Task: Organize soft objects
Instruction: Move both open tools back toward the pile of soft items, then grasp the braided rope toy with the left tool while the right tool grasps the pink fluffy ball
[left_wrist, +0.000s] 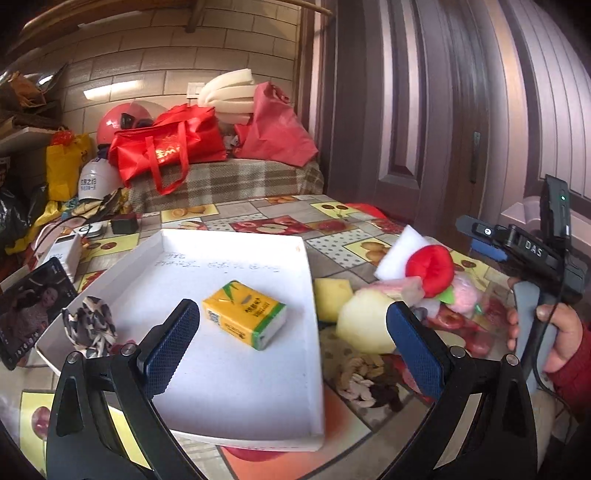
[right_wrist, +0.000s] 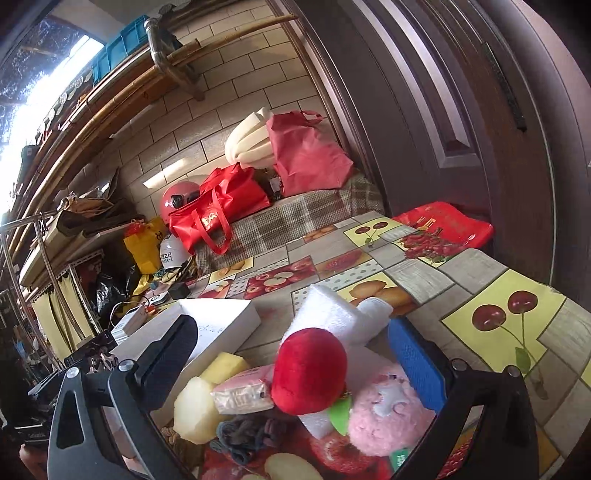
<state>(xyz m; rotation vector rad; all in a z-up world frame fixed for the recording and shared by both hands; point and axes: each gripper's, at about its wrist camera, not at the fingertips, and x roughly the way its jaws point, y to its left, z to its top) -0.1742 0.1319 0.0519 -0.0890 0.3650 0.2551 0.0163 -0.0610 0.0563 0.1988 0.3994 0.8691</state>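
Here the tissue pack (left_wrist: 244, 314) lies between the open left tongs (left_wrist: 291, 332).

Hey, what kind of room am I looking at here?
Probably a lived-in home room used partly for storage: a table under a fruit-print tablecloth, a red shopping bag piled on a plaid-covered surface, and cluttered wall shelves against a tiled wall.

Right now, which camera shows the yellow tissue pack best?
The left wrist view: the yellow tissue pack lies fully visible in the white tray. The right wrist view shows only the tray's corner, not the pack.
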